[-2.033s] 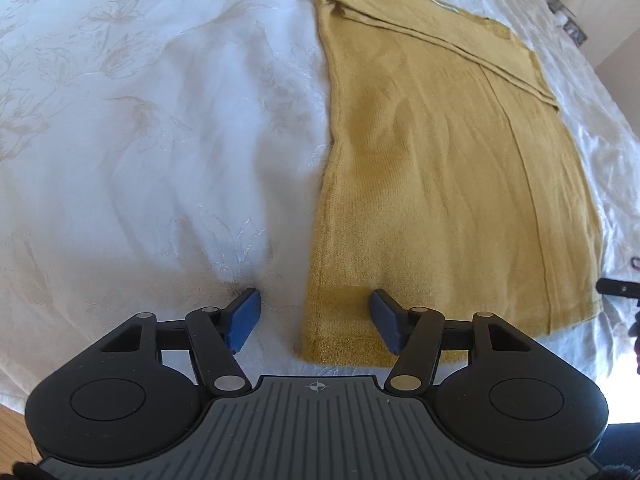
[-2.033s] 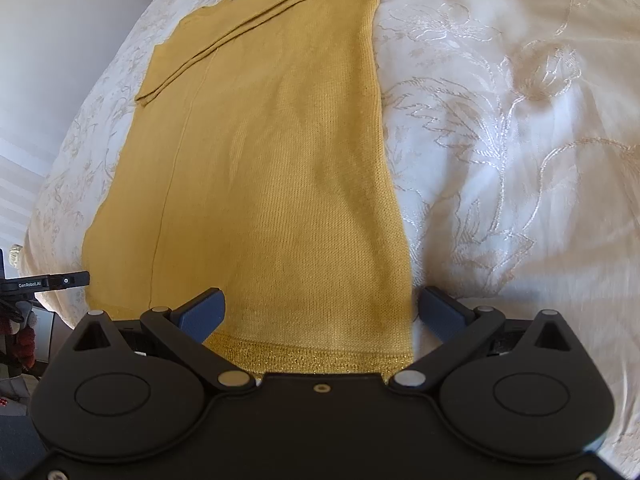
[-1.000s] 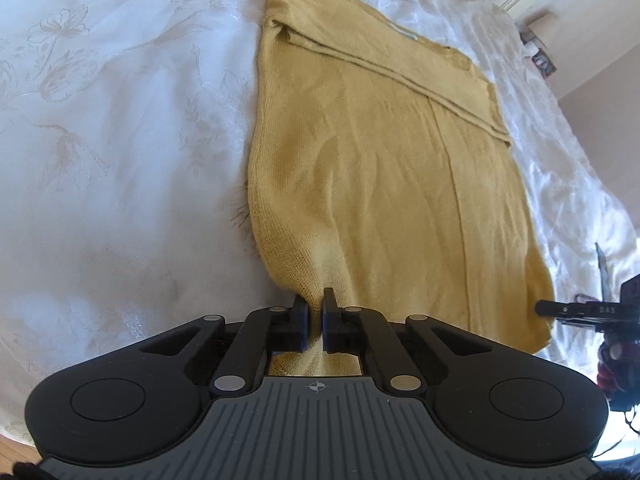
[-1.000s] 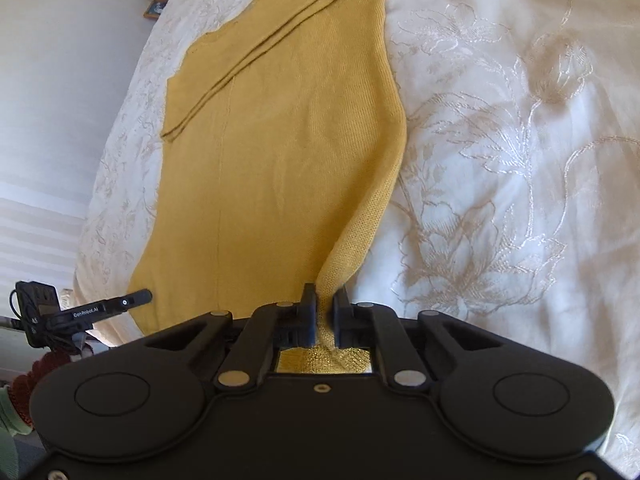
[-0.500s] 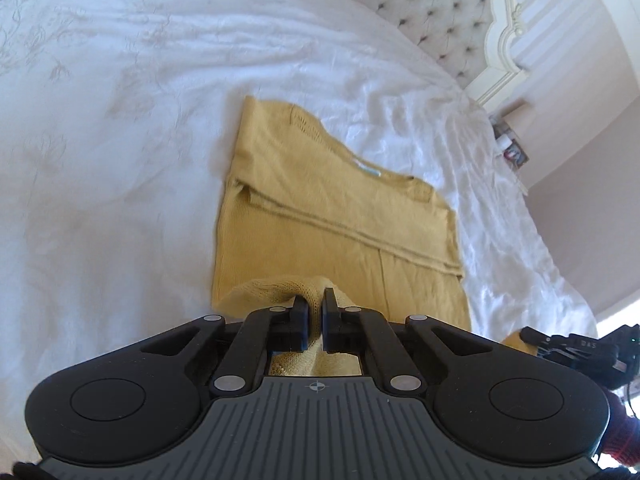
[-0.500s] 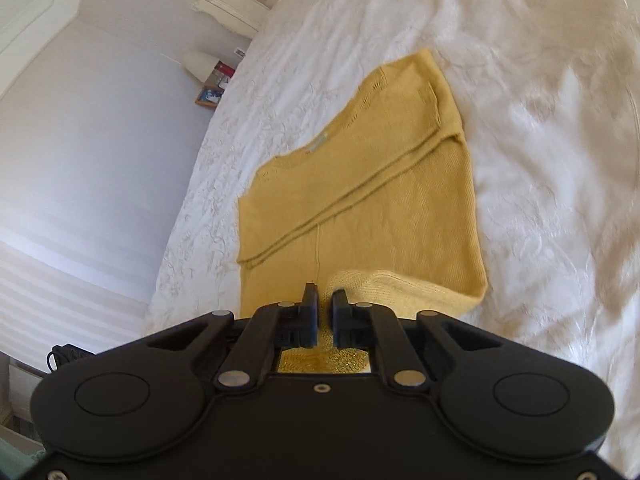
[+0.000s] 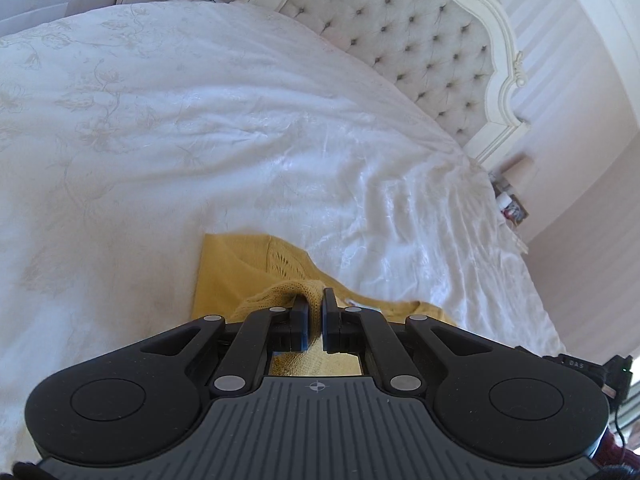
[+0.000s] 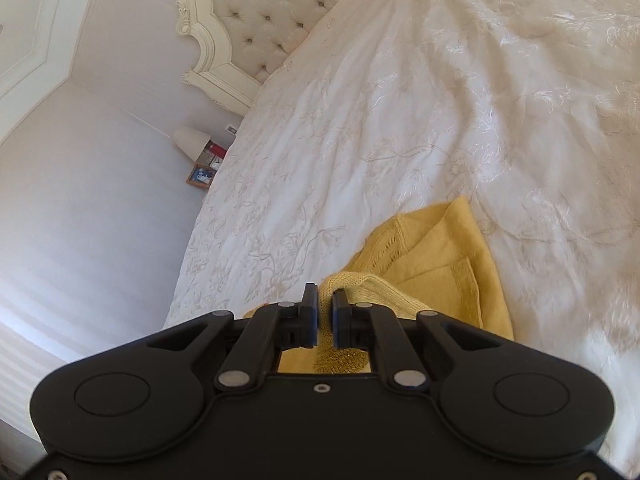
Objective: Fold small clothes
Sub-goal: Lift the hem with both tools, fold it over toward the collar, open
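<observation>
both hems pinched. my left gripper (image 7: 315,304) is clamped on a fold of the mustard knit sweater (image 7: 236,268), jaws nearly together with yellow knit bunched between the pads. my right gripper (image 8: 325,306) is likewise closed on the sweater's glittery hem band, cloth showing between and below the fingers.

change since a second ago: then the whole body of the sweater lay flat ahead of me, hem just lifted. now only the shoulder and neckline end shows past my fingers in both views, so the hem has been carried up and over toward the collar. the views now take in the tufted headboard (image 7: 404,40) and the nightstand lamp (image 8: 191,142).

sweater's place: on the white embroidered bedspread (image 7: 160,120), toward the foot end of the bed, well apart from the headboard. its open-knit shoulder detail lies flat, sleeves folded across the chest.

reading: the bottom-to-top fold is well along, not yet laid. next i judge is lowering the hem level onto the shoulder line, both corners together, then releasing. risk: one corner lands short and the fold skews.
</observation>
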`<move>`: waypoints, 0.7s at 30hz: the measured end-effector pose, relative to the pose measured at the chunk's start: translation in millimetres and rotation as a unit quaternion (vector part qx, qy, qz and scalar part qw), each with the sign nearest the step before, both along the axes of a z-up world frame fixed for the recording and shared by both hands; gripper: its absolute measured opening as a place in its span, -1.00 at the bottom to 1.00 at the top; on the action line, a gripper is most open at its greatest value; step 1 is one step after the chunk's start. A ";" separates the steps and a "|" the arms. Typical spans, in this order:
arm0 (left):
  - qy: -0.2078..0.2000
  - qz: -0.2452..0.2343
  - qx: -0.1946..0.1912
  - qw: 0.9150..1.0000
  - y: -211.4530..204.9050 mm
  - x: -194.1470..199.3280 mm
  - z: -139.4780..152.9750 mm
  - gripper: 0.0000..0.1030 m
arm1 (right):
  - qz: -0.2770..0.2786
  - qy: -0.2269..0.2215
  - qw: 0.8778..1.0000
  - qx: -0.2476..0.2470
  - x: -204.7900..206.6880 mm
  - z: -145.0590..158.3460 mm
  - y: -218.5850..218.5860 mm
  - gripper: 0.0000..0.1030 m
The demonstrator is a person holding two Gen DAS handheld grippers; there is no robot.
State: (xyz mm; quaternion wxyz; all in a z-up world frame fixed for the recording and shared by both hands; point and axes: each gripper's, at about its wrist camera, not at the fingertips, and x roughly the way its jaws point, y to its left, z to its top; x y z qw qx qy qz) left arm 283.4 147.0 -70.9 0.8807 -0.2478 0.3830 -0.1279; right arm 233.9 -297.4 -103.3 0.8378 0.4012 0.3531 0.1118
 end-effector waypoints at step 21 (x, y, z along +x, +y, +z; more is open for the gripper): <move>0.090 0.038 0.006 0.995 8.4 91.3 -71.0 0.30 | -0.047 0.090 0.989 -0.104 68.2 -50.8 -12.1 0.22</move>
